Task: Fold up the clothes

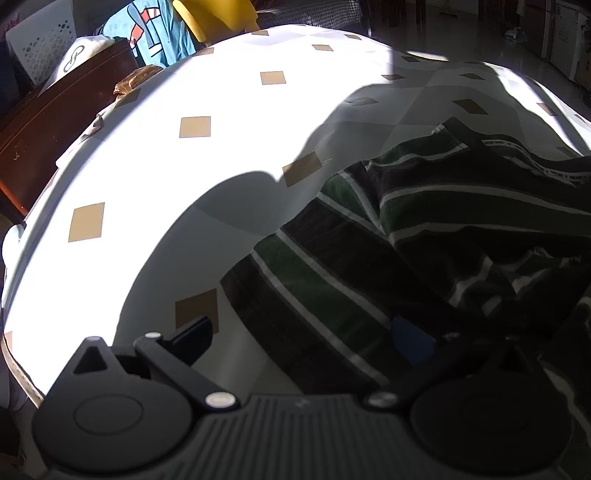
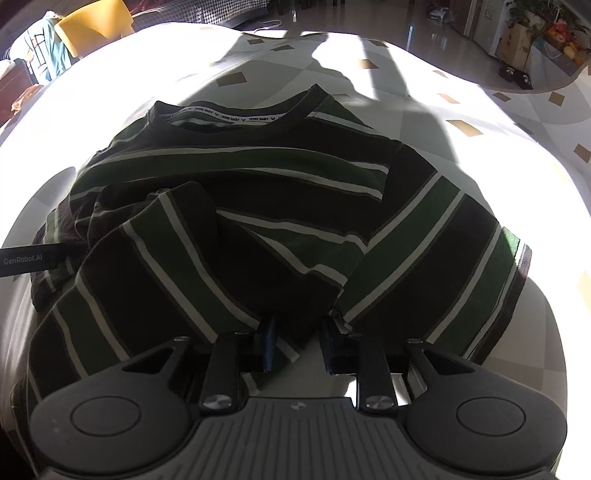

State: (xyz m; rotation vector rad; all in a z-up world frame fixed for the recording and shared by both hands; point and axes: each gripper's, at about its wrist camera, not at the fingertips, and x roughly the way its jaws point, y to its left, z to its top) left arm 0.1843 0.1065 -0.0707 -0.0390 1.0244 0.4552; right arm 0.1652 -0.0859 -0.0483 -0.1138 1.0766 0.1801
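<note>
- My right gripper [image 2: 299,345] points steeply down at the near edge of the striped shirt [image 2: 258,177]. Its jaws stand only a narrow way apart, and a bit of the shirt's hem lies between them, next to the left pad. Bare table shows in the rest of the gap, so I cannot see the pads pressing on the cloth.
- My left gripper [image 1: 304,336] is spread wide and grips nothing. One finger is above the bare table, and the other, with its blue pad, is above the shirt's left side.
- The shirt, in black and green with thin white stripes, lies rumpled on the table [image 1: 147,184]. Its collar [image 2: 236,118] is at the far end. A fold of cloth is thrown across the middle, and one sleeve runs out to my right.
- The table wears a white cloth with tan diamonds, part in hard sun and part in shadow.
- Past the far left corner there is a yellow chair [image 2: 92,24], a teal garment [image 1: 155,33] and a white perforated basket [image 1: 44,44].
</note>
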